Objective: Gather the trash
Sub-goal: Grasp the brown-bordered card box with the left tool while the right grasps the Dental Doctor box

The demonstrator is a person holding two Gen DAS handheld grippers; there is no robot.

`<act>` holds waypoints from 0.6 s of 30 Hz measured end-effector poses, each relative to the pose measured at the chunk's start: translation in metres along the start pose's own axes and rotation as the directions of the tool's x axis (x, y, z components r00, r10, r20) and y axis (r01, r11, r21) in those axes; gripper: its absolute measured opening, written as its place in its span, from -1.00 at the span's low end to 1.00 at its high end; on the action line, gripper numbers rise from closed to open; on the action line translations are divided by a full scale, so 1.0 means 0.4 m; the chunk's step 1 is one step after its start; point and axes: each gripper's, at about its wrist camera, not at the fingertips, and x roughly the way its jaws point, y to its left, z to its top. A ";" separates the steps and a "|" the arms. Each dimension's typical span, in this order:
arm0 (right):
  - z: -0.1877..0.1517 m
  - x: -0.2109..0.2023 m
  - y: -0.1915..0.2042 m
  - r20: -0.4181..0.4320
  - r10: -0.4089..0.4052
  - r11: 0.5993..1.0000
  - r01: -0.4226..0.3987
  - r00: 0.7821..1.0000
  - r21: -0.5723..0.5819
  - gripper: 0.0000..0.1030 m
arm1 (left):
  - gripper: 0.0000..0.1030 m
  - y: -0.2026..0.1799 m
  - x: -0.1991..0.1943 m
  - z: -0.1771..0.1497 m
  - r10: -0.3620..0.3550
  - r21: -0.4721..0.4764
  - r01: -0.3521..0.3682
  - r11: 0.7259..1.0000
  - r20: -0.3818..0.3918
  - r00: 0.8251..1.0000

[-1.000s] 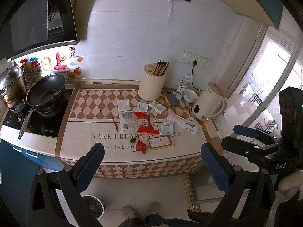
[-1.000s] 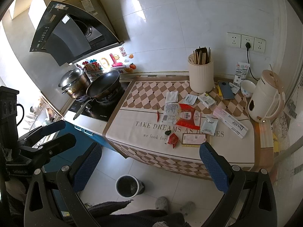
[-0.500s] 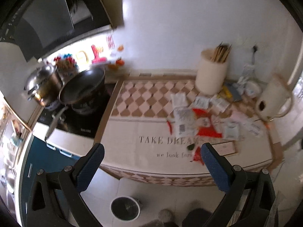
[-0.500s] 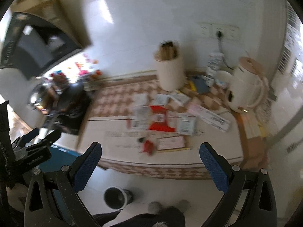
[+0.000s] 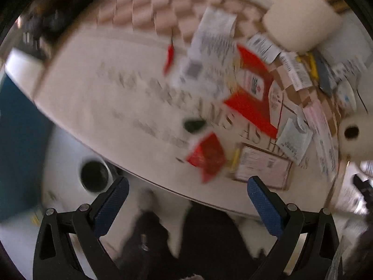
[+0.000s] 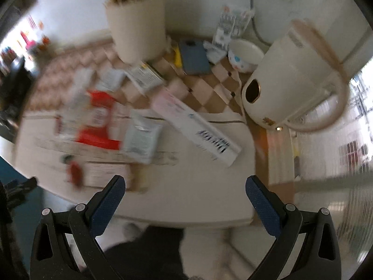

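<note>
Trash lies scattered on the cloth-covered counter (image 5: 98, 107): a small red wrapper (image 5: 207, 156), a flat framed card (image 5: 263, 165), a large red packet (image 5: 251, 98), white receipts (image 5: 207, 53) and a pale sachet (image 5: 293, 137). My left gripper (image 5: 186, 205) is open and empty, just short of the counter's front edge near the red wrapper. My right gripper (image 6: 186, 205) is open and empty over the front edge, short of the long white box (image 6: 198, 126) and the sachet (image 6: 142, 137). Both views are blurred.
A small round bin (image 5: 94, 176) stands on the floor below the counter's left part. A cream kettle (image 6: 291, 86), a utensil holder (image 6: 135, 25), a white bowl (image 6: 244, 53) and a blue phone (image 6: 193, 57) stand at the back right.
Both grippers have moved down and forward, close to the counter; the litter now fills the views. The left one swung over the red wrapper, the right one toward the kettle side. Both stayed open.
</note>
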 end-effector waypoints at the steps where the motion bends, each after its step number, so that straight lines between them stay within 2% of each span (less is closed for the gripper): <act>1: 0.022 0.038 -0.014 -0.018 -0.003 1.000 0.003 1.000 -0.026 1.00 | 1.00 -0.018 0.027 0.000 -0.011 -0.044 0.010 0.999 -0.037 0.999; 5: 0.111 0.238 -0.042 -0.117 -0.034 0.987 0.014 0.993 -0.161 1.00 | 1.00 -0.083 0.105 -0.012 -0.098 -0.198 0.066 0.978 -0.155 0.983; 8: 0.141 0.344 -0.025 -0.163 -0.052 0.972 0.012 0.985 -0.236 0.93 | 1.00 -0.117 0.140 -0.021 -0.183 -0.321 0.115 0.940 -0.192 0.964; 9: 0.148 0.371 -0.021 -0.168 -0.048 0.968 0.004 0.985 -0.252 0.92 | 1.00 -0.126 0.151 -0.023 -0.213 -0.364 0.130 0.922 -0.199 0.957; 10: 0.152 0.394 -0.014 -0.173 -0.046 0.965 -0.002 0.984 -0.264 0.82 | 1.00 -0.135 0.164 -0.025 -0.245 -0.412 0.144 0.900 -0.204 0.948; 11: 0.154 0.407 -0.012 -0.180 -0.042 0.963 -0.008 0.983 -0.269 0.60 | 1.00 -0.141 0.173 -0.024 -0.265 -0.446 0.151 0.882 -0.204 0.942; 13: 0.149 0.438 -0.015 -0.200 -0.035 0.963 -0.021 0.979 -0.268 0.34 | 1.00 -0.154 0.192 -0.022 -0.289 -0.511 0.154 0.846 -0.195 0.937; 15: 0.142 0.441 -0.031 -0.196 -0.019 0.970 -0.029 0.981 -0.243 0.33 | 0.98 -0.164 0.205 -0.019 -0.298 -0.559 0.149 0.816 -0.185 0.936; 17: 0.127 0.439 -0.065 -0.206 -0.009 0.983 -0.029 0.979 -0.181 0.31 | 0.86 -0.169 0.226 -0.016 -0.295 -0.601 0.136 0.788 -0.174 0.940; 18: 0.118 0.439 -0.079 -0.212 0.006 0.987 -0.040 0.977 -0.157 0.31 | 0.71 -0.173 0.233 -0.015 -0.280 -0.611 0.119 0.783 -0.175 0.944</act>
